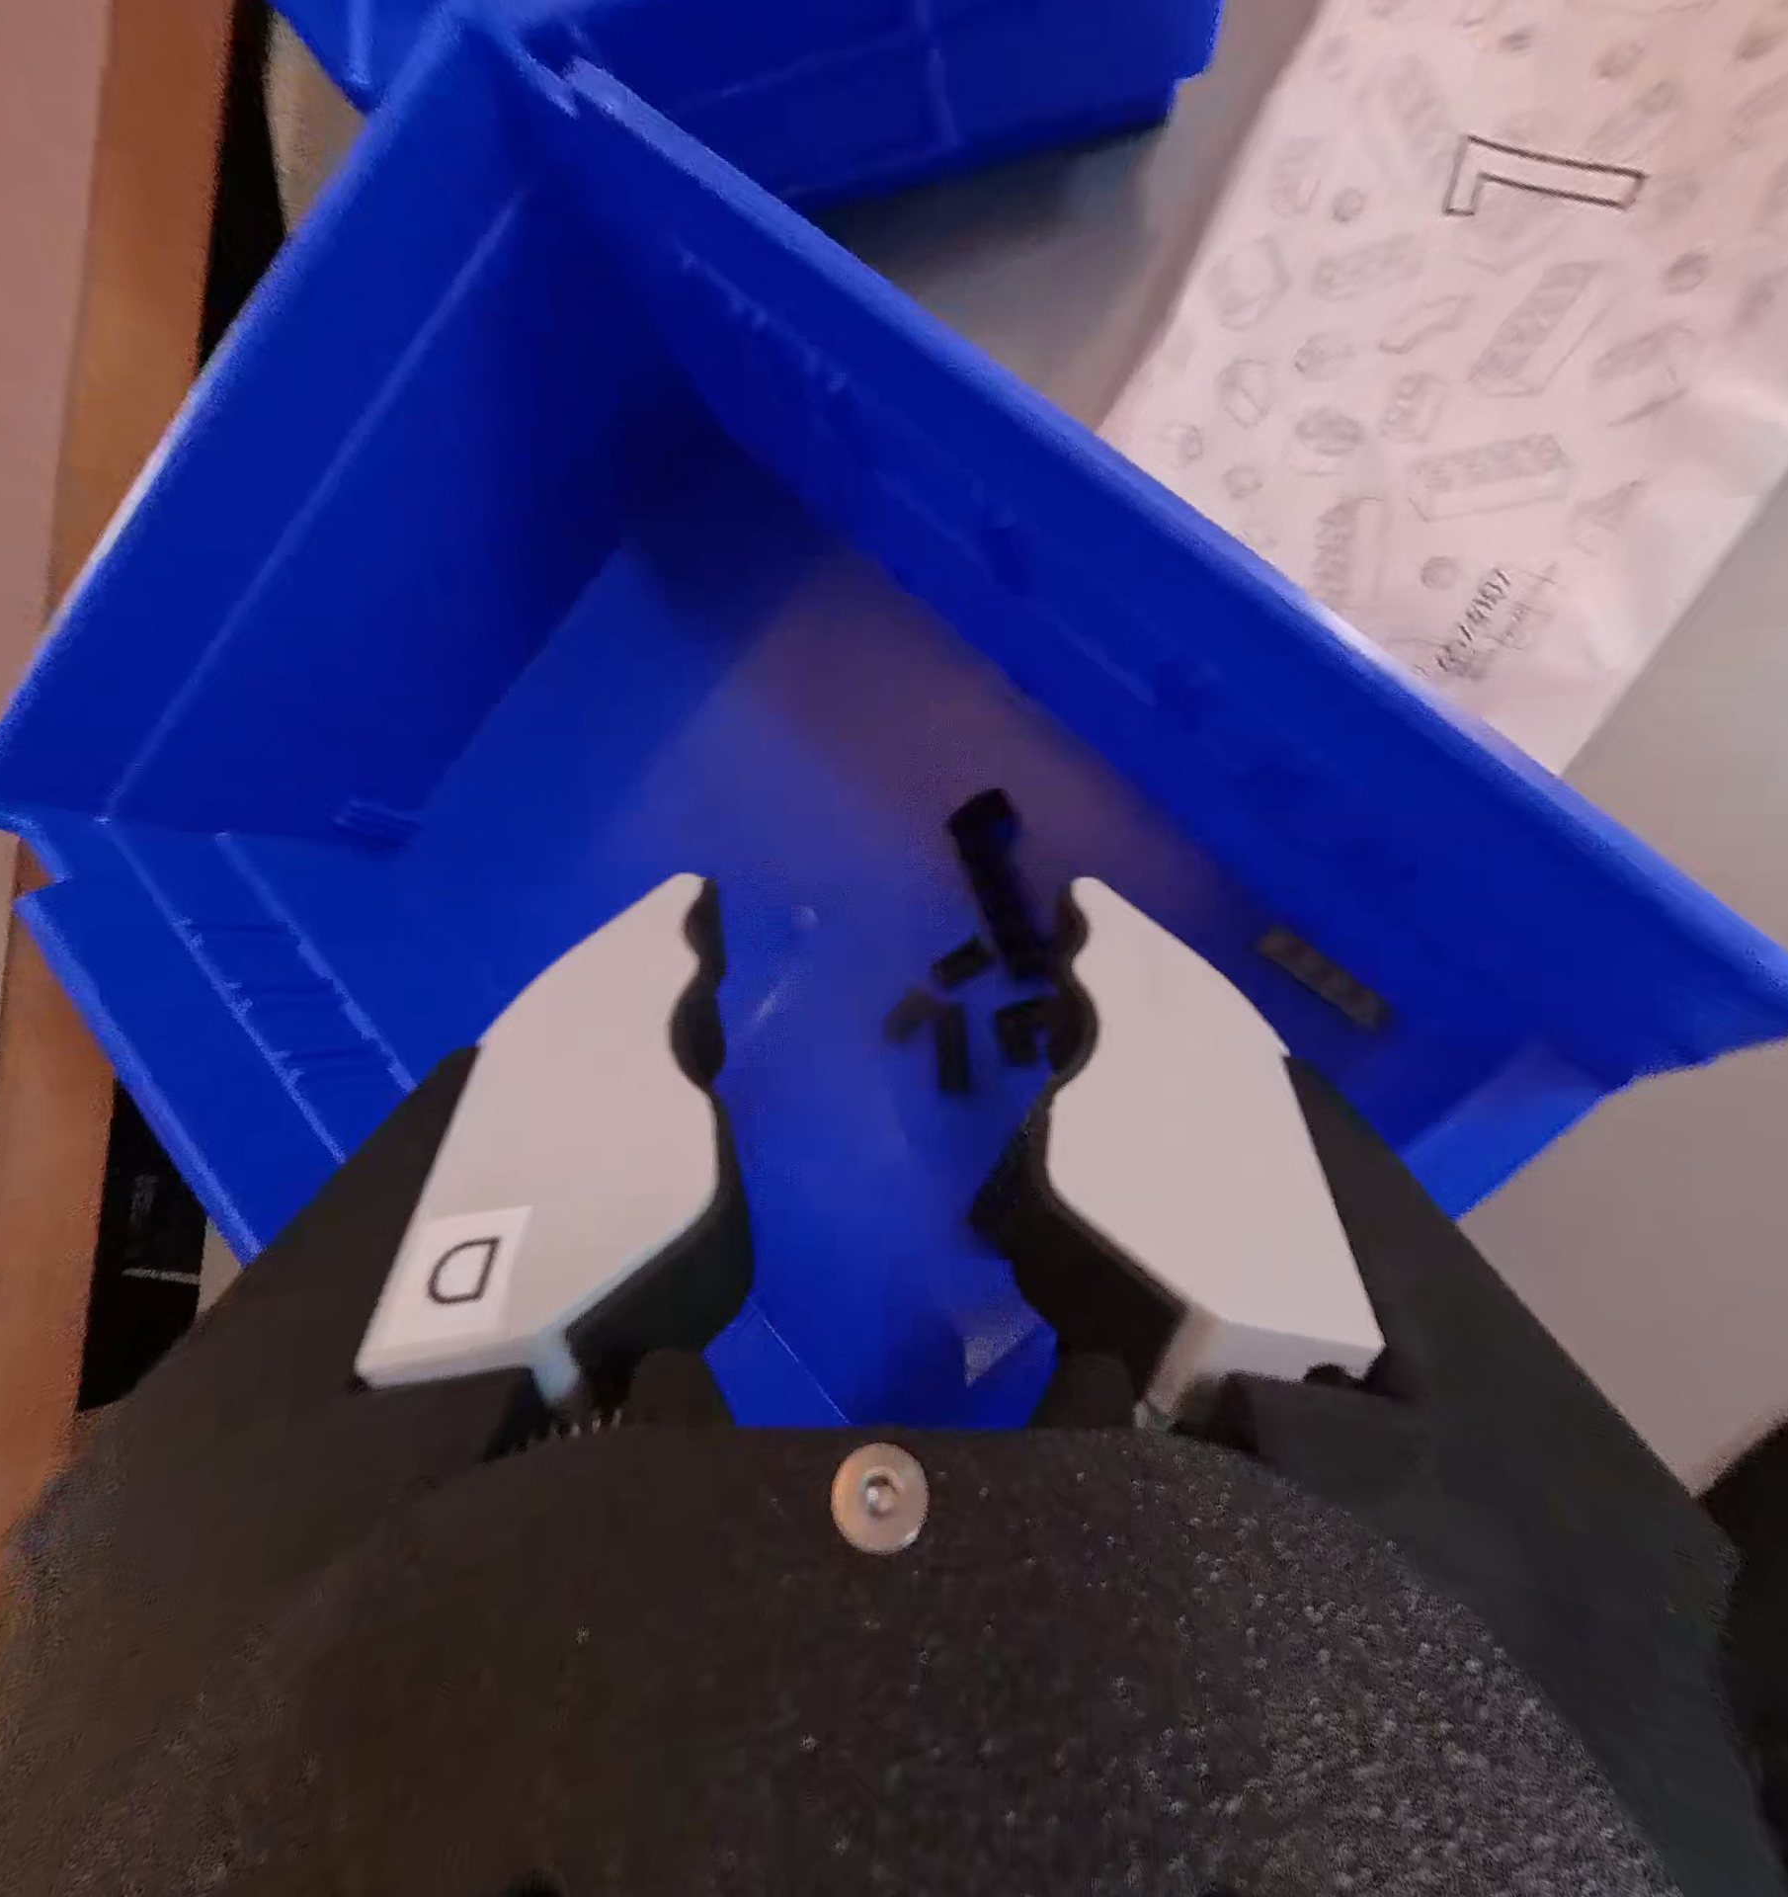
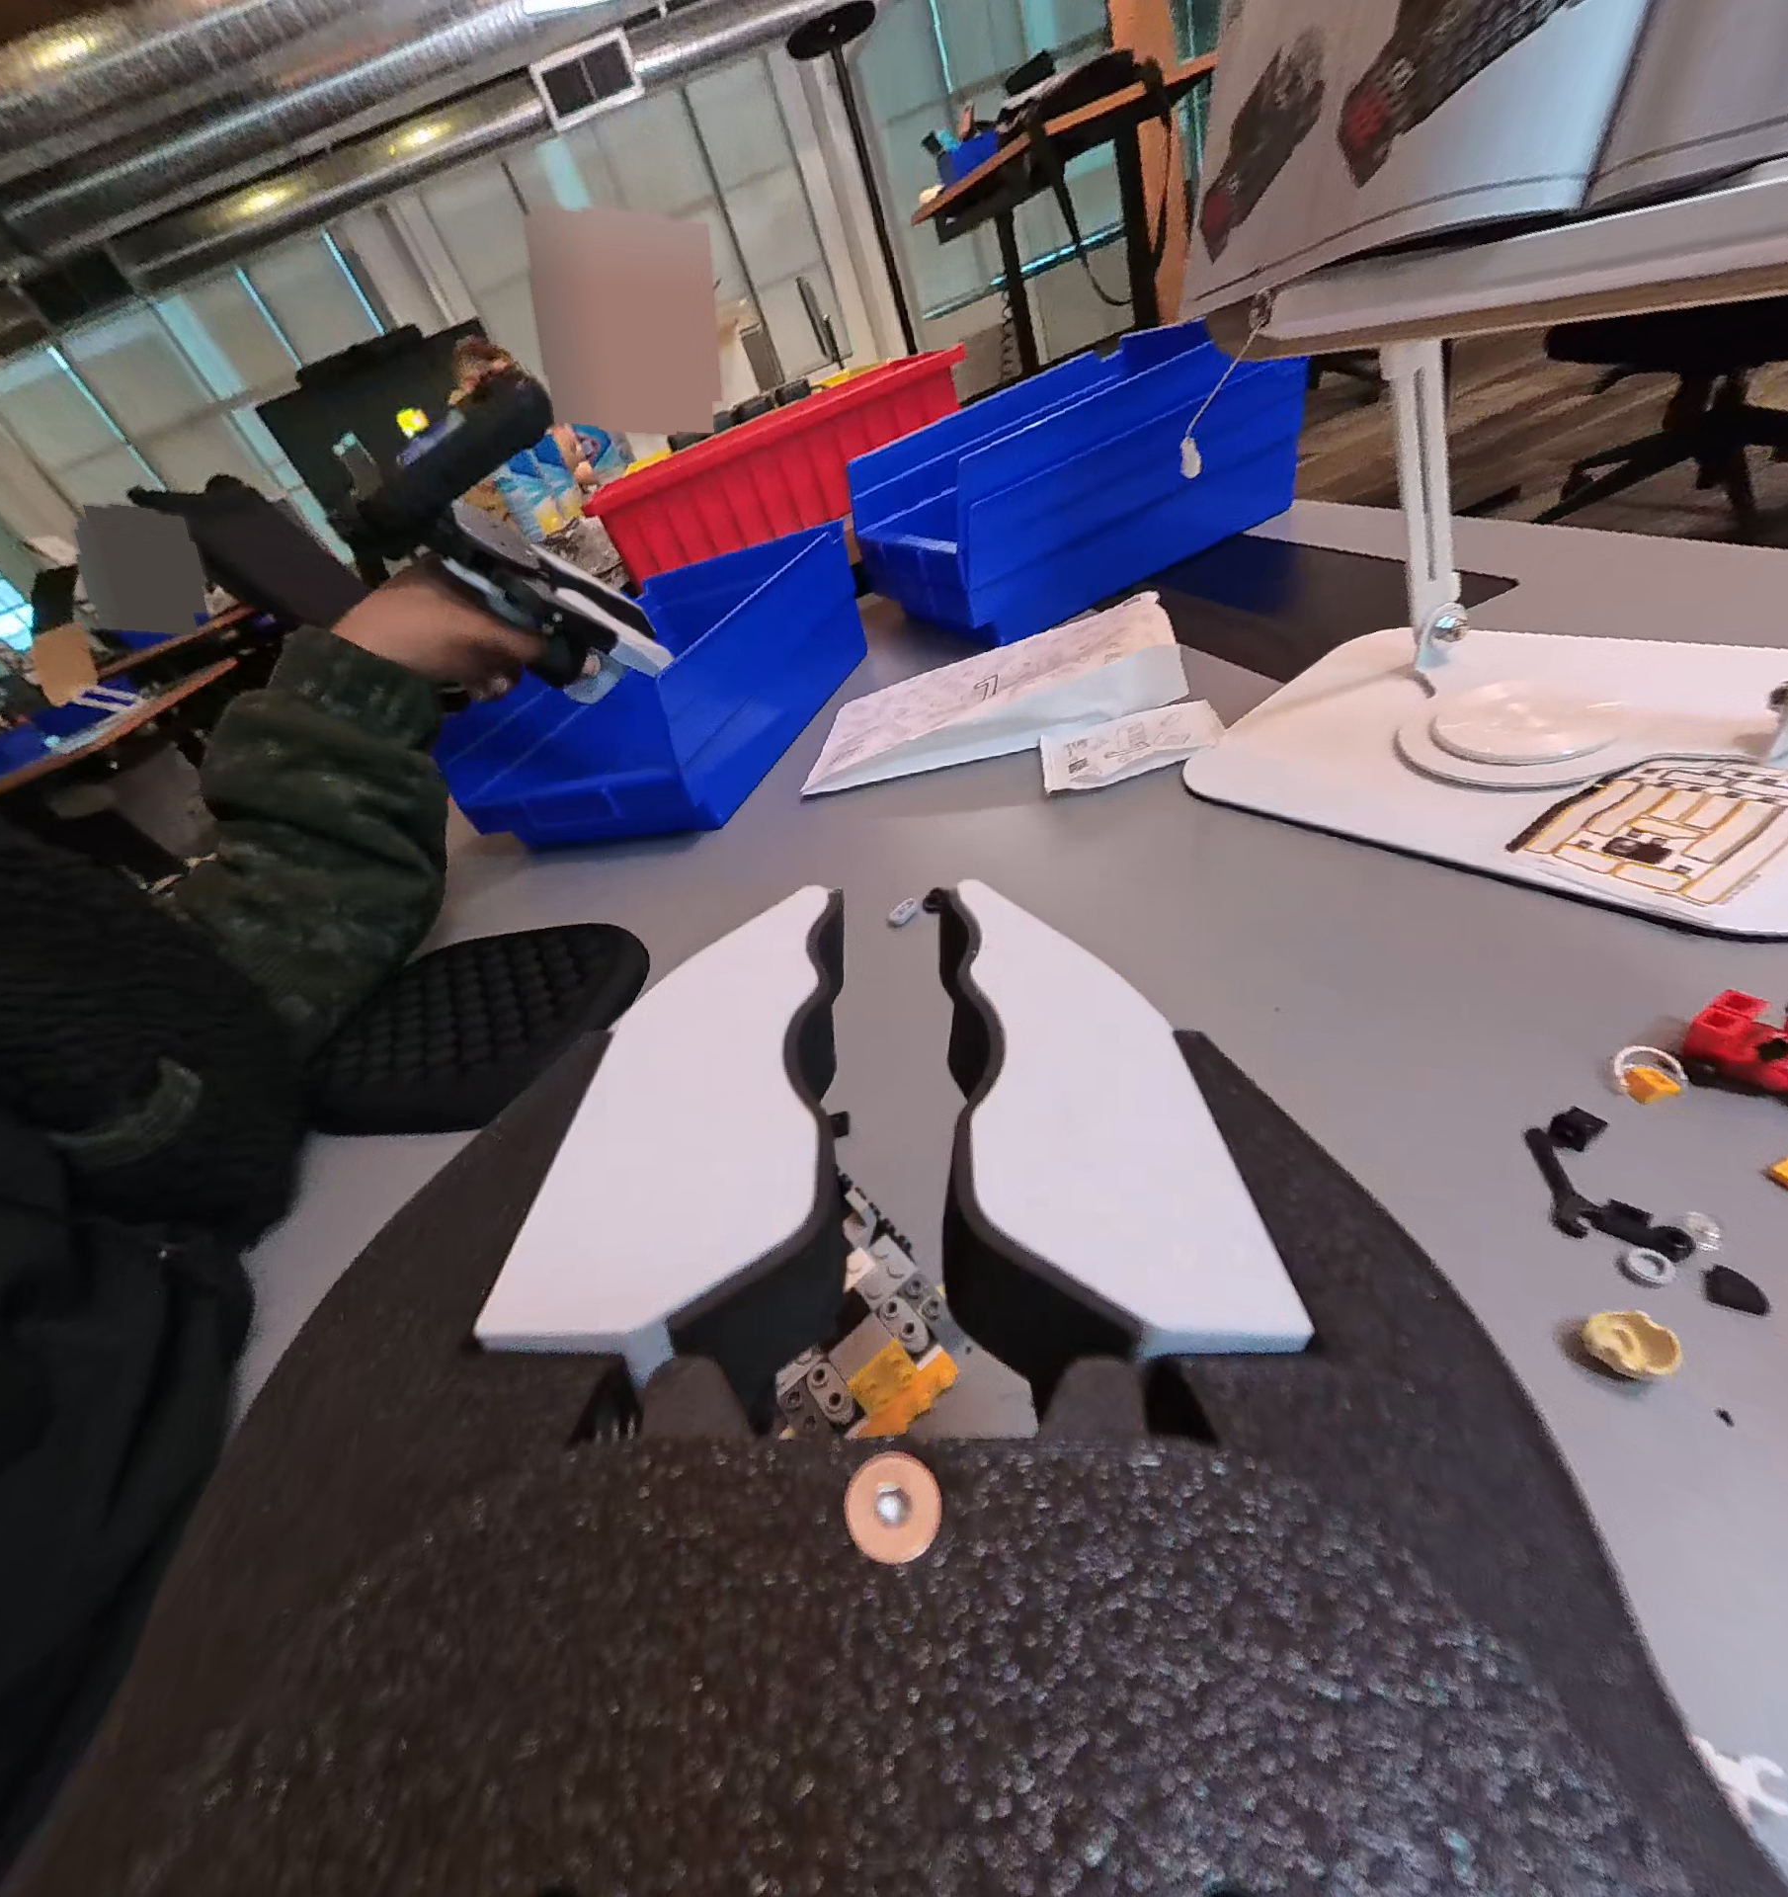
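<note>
Over the floor of the tilted blue plastic bin [image 1: 582,431], near its lower-right corner, left gripper [image 1: 885,914] hangs w/ jaws spread, bare, above small loose black plastic pieces [image 1: 972,1011], presumably collected there for picking. Right gripper [image 2: 888,908], above grey table [image 2: 1280,1027], jaws narrowly parted, pinching nothing; tiny grey oval piece [image 2: 902,913] lies on table beyond its tips.

Small black pieces [image 1: 982,985] were seen scattered on the floor of the blue bin [image 1: 520,534], near its right wall. One longer black piece [image 1: 1003,883] was seen lying among them, beside the spread left gripper [image 1: 885,924].
</note>
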Available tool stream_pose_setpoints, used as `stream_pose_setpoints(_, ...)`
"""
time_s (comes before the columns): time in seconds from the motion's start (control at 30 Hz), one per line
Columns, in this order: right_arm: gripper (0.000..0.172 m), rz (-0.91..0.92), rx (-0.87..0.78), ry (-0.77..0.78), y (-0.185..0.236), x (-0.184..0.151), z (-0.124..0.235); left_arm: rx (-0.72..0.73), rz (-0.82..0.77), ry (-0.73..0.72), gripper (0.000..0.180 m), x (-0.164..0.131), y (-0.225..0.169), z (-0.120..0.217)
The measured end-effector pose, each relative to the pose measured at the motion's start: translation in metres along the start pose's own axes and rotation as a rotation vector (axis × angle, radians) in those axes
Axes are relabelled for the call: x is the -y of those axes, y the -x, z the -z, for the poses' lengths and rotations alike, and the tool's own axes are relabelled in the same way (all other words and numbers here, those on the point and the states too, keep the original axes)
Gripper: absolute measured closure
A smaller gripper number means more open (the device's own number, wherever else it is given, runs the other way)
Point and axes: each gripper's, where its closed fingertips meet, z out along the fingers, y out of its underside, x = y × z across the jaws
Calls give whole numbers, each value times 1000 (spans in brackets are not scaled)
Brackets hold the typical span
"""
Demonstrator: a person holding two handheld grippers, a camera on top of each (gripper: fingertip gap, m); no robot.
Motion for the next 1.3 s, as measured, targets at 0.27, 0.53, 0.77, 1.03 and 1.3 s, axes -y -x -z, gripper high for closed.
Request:
stream_pose_setpoints(0.27, 150, 51, -134, -20, -19, 12, -1, -68, -133, -564, 131, 93, -51, 56)
stream_pose_setpoints(0.53, 103, 312, -465, 15, -85, 49, -46, -480, -210, -1029, 170, 133, -187, 135)
stream_pose_setpoints(0.77, 88, 559, -661, -37, -121, 124, -134, -849, -144, -1019, 180, 109, -262, 125)
stream_pose_setpoints(1.03, 87, 767, -926, -42, -165, 174, -189, -826, -265, -952, 180, 97, -280, 102)
stream_pose_setpoints(1.3, 102, 822, -893, -86, -169, 169, -178, -862, -260, -910, 180, 95, -281, 94)
